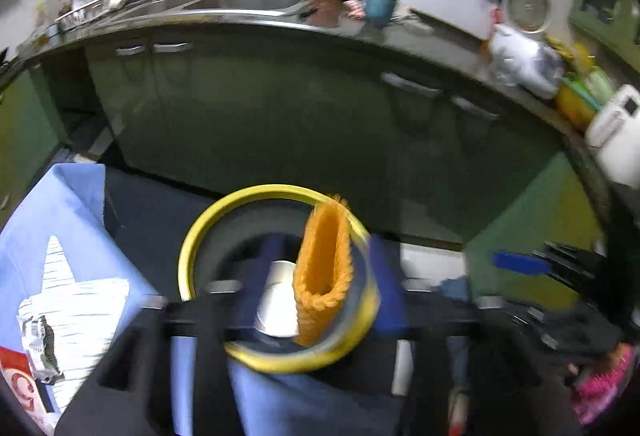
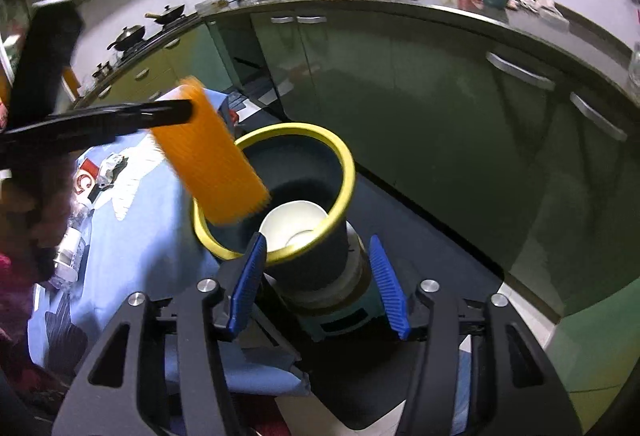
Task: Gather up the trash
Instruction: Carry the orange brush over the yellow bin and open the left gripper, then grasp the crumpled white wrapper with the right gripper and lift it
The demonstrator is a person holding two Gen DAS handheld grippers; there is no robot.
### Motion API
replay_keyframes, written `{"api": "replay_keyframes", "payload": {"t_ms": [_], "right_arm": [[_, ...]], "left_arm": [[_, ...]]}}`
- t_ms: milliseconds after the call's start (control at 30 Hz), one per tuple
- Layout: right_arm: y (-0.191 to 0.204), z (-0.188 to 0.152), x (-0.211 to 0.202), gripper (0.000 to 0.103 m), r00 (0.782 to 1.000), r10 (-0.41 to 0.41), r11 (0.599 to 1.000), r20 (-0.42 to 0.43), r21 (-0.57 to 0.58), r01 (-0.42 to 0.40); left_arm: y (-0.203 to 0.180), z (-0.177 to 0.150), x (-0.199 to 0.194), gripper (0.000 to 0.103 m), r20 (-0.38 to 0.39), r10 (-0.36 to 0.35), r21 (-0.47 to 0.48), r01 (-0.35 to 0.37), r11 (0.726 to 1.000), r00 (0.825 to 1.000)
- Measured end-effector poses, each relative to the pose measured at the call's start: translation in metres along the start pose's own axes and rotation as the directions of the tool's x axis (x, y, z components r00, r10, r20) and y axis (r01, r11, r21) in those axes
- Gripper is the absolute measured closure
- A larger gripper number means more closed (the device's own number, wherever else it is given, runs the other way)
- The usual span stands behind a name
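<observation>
Orange foam sleeve (image 2: 208, 152) unlabelled; red packet (image 2: 85, 178) unreadable.

Blue-clothed table (image 2: 132, 220) (wrappers (image 2: 108, 166), bottle (image 2: 70, 248)); bin beside.

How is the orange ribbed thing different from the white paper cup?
The orange ribbed piece is flat and textured; the white paper cup is round and smooth. The orange piece hangs tilted over the yellow-rimmed bin, gripped by the left gripper; the cup already lies inside the bin, tipped. Both look like trash for that bin.
</observation>
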State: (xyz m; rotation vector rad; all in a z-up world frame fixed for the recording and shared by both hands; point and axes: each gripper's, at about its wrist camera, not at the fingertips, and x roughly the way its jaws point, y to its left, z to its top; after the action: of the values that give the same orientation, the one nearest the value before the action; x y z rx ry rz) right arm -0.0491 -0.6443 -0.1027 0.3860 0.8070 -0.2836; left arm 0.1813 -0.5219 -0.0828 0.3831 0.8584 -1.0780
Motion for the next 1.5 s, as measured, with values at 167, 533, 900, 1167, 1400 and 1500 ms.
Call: {"api": "replay_keyframes", "payload": {"t_ms": [167, 533, 900, 1167, 1400, 1500], "right_arm": [[-0.003, -0.005, -0.003, 0.049, 1.0, -0.002, 1.0, 0.002, 0.009, 0.002], [0.059, 0.005, 0.013, 0.048, 0.997, 0.078, 0.991, -0.023, -0.109, -0.08], [0.244, 0.032, 0.058, 0.048, 0.932, 0.309, 0.851, -0.191, -0.382, -0.36], [0.341, 0.084, 0.141, 0.05, 0.888, 0.319, 0.83, -0.331, -0.355, -0.43], [0.38, 0.103, 0.206, 0.057, 0.903, 0.171, 0.888, -0.394, -0.335, -0.314], [0.384, 0.102, 0.221, 0.057, 0.903, 0.14, 0.903, -0.407, -0.321, -0.285]], "left_arm": [[0.005, 0.003, 0.002, 0.029, 0.029, 0.031, -0.041, -0.029, 0.999, 0.999], [0.061, -0.085, -0.23, 0.013, 0.291, 0.328, -0.162, -0.292, 0.943, 0.899], [0.161, -0.242, -0.345, 0.012, 0.152, 0.686, -0.447, -0.57, 0.69, 0.711], [0.194, -0.296, -0.355, 0.012, 0.09, 0.708, -0.504, -0.581, 0.639, 0.701], [0.202, -0.308, -0.349, 0.01, 0.09, 0.72, -0.488, -0.6, 0.634, 0.688], [0.205, -0.313, -0.348, 0.01, 0.09, 0.718, -0.495, -0.595, 0.633, 0.69]]}}
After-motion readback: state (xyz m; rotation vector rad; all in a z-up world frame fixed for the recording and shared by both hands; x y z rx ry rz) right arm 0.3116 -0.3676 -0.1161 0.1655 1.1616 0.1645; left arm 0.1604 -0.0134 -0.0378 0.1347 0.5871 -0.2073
